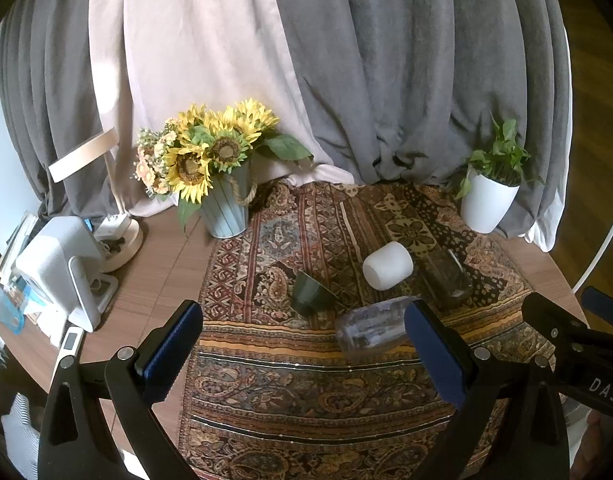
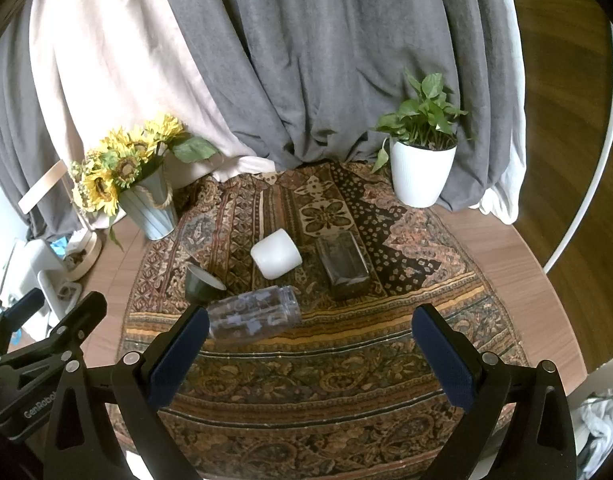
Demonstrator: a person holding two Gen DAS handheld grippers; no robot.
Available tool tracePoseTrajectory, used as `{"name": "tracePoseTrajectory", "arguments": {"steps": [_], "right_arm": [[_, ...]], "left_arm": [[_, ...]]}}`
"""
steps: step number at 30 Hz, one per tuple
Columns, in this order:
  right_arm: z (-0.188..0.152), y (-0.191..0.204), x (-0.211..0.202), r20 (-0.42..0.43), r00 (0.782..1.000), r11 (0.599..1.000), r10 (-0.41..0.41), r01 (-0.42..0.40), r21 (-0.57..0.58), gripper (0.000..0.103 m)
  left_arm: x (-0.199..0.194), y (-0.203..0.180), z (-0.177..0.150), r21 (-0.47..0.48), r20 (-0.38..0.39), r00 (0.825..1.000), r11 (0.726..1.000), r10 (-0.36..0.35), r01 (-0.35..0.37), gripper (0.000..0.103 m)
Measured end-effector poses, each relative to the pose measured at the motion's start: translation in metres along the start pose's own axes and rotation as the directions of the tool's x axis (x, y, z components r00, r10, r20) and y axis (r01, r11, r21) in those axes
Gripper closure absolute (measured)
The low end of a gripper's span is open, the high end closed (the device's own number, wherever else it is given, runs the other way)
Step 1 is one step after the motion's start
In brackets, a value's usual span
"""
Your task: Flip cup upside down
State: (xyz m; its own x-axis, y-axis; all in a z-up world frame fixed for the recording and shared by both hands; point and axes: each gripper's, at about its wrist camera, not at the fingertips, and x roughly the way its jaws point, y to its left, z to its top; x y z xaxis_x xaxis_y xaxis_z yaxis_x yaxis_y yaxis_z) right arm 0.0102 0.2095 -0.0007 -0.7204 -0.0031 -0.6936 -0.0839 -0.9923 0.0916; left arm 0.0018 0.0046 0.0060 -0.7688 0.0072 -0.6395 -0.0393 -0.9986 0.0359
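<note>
Several cups lie on their sides on a patterned cloth (image 1: 306, 380): a white cup (image 1: 387, 265), a dark green cup (image 1: 310, 293), a clear plastic cup (image 1: 372, 330) and a dark square glass (image 1: 446, 276). The same show in the right wrist view: white cup (image 2: 275, 254), green cup (image 2: 202, 283), clear cup (image 2: 254, 316), dark glass (image 2: 343, 266). My left gripper (image 1: 304, 356) is open and empty, held above the cloth in front of the cups. My right gripper (image 2: 308, 350) is open and empty, likewise in front of them.
A sunflower bucket (image 1: 226, 208) stands at the back left and a white plant pot (image 1: 486, 204) at the back right, against grey and beige curtains. A white device (image 1: 62, 268) and a lamp base (image 1: 122, 240) sit on the wooden table (image 1: 154, 280) at left.
</note>
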Motion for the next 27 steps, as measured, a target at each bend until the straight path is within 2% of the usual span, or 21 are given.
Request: {"name": "tracePoseTrajectory", "arguments": {"steps": [27], "right_arm": [[-0.0001, -0.0006, 0.0034, 0.002, 1.000, 1.000, -0.003, 0.003, 0.002, 0.001]], "left_arm": [[0.0054, 0.0014, 0.0027, 0.006, -0.008, 1.000, 1.000, -0.011, 0.011, 0.000]]}}
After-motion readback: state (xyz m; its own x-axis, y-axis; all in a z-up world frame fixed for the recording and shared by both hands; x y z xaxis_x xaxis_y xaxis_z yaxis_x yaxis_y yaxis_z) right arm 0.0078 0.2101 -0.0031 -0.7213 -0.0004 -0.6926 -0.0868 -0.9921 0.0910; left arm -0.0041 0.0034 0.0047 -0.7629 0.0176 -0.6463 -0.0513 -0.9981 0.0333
